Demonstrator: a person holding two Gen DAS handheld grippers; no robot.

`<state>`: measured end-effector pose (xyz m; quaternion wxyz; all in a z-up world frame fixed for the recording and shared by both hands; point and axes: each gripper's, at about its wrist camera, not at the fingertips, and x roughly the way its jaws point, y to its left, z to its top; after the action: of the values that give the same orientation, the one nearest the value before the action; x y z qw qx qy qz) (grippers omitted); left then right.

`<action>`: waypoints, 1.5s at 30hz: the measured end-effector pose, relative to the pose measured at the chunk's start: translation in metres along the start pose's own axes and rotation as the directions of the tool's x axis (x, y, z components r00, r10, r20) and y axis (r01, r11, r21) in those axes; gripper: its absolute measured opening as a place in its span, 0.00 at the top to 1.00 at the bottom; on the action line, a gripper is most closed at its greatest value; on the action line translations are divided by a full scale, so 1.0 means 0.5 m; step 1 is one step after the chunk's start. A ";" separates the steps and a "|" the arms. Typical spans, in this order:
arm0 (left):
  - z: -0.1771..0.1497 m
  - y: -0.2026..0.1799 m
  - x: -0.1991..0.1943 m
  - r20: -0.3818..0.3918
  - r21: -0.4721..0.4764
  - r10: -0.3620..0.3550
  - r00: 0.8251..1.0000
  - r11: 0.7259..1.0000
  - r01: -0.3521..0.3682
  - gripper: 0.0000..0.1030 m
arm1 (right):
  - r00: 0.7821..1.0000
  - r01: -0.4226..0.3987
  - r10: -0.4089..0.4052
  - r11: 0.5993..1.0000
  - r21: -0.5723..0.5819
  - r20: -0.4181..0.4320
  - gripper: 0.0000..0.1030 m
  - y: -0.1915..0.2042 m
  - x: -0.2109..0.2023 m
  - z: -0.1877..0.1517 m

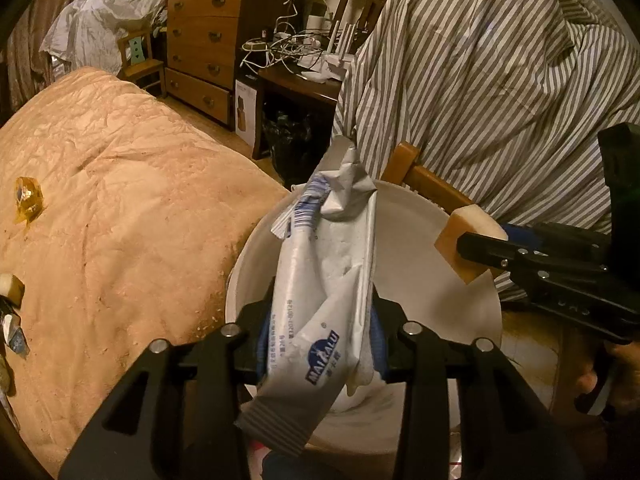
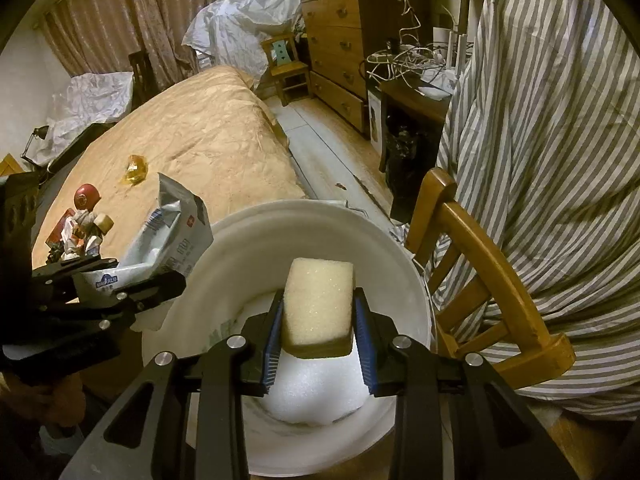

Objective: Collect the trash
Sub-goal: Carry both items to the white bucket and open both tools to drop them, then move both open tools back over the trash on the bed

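A crumpled white and blue snack wrapper (image 1: 320, 264) stands upright between the blue pads of my left gripper (image 1: 320, 320), which is shut on it above the open white bucket (image 1: 420, 216). In the right wrist view the same wrapper (image 2: 172, 232) and left gripper (image 2: 160, 280) hang at the bucket's left rim. My right gripper (image 2: 318, 332) is shut on a pale sponge block with a brown underside (image 2: 318, 300), held over the middle of the bucket (image 2: 240, 248). The left wrist view shows that sponge (image 1: 456, 236) coming in from the right.
White foam (image 2: 316, 392) lies at the bucket's bottom. A tan-covered bed (image 1: 120, 200) on the left carries an amber wrapper (image 2: 136, 168) and a toy figure (image 2: 80, 220). A wooden chair (image 2: 500, 272) draped in striped cloth stands right of the bucket. A dresser (image 1: 204, 40) stands behind.
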<state>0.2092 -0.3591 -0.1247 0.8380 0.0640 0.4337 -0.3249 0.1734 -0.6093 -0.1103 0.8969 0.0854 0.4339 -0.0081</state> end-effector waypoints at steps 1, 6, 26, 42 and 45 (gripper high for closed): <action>0.001 -0.002 0.000 0.004 0.005 0.003 1.000 1.000 -0.003 0.50 | 1.000 -0.005 0.005 1.000 0.002 0.003 0.65 0.000 0.000 0.002; 0.004 0.001 -0.007 0.029 0.004 0.029 0.999 1.000 -0.030 0.30 | 1.000 -0.012 0.011 1.000 0.023 0.028 0.50 -0.009 -0.010 0.004; -0.102 0.292 -0.141 0.084 -0.229 0.198 0.977 0.958 -0.175 0.28 | 0.950 -0.229 0.248 0.966 -0.118 0.190 0.39 0.245 -0.080 0.013; -0.376 0.688 -0.378 0.073 -0.499 0.434 0.898 0.795 -0.344 0.28 | 0.817 -0.575 0.561 0.782 -0.241 -0.131 0.56 0.723 0.149 -0.030; -0.394 0.720 -0.380 0.054 -0.526 0.437 0.898 0.777 -0.346 0.28 | 0.751 -0.659 0.627 0.728 -0.188 -0.208 0.62 0.833 0.215 -0.032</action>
<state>0.2120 0.0917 -0.1628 0.9086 -0.0964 0.4057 -0.0226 0.2648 -0.1900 -0.1430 0.8167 0.1173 0.4323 0.3637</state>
